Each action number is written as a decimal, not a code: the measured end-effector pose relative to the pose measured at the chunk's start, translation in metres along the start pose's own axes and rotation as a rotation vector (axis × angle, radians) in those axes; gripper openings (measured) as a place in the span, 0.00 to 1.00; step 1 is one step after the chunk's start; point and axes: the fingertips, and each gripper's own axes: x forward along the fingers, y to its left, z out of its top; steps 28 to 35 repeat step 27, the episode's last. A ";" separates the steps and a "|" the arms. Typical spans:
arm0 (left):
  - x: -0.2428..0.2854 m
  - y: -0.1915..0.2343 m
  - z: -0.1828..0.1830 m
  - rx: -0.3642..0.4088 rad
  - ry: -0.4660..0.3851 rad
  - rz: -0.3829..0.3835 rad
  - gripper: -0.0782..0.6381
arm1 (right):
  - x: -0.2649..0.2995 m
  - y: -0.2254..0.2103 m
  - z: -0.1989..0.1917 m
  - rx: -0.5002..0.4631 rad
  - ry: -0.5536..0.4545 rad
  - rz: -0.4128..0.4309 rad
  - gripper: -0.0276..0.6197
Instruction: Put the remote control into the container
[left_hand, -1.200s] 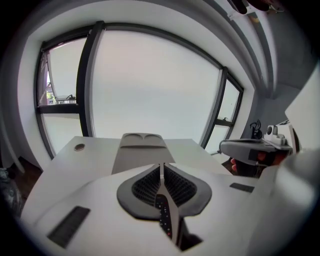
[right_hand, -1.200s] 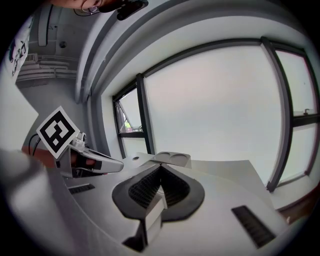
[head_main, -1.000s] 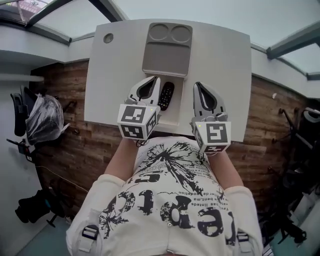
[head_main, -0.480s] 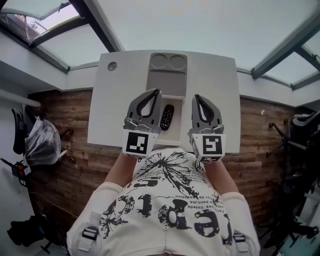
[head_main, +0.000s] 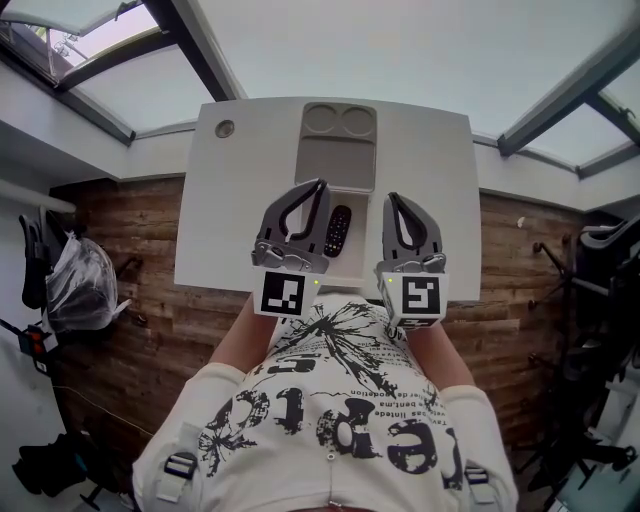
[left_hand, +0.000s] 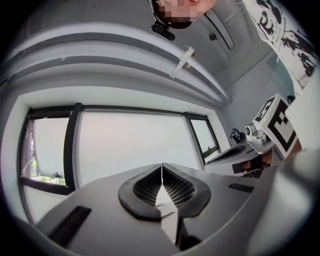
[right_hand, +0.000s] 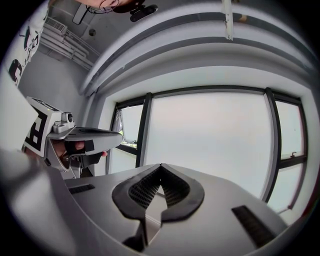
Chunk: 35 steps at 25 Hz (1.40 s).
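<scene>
I see both claws pressed together, empty: left gripper (head_main: 318, 188) at nine o'clock of the black remote control (head_main: 338, 230), right gripper (head_main: 393, 198) at three. The remote lies on the white table (head_main: 220, 220), at six o'clock of the gray container (head_main: 339, 160).

Left gripper (head_main: 318, 186), right gripper (head_main: 393, 198): both closed, empty, side by side.

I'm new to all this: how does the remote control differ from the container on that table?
The remote control is black; the container is grey. The remote control is slim and much smaller than the broad container. The remote control is a plain bar; the container has two round hollows and a rectangular bay. Both are longer than wide.
</scene>
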 end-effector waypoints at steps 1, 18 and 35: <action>0.000 0.000 -0.003 -0.058 0.008 -0.001 0.12 | 0.000 0.002 -0.001 0.000 0.002 0.006 0.05; 0.006 0.004 -0.021 -0.217 0.091 0.035 0.12 | 0.009 0.001 -0.010 0.023 0.033 0.041 0.05; 0.009 -0.011 -0.034 -0.188 0.149 0.017 0.12 | 0.012 -0.001 -0.015 0.011 0.039 0.062 0.05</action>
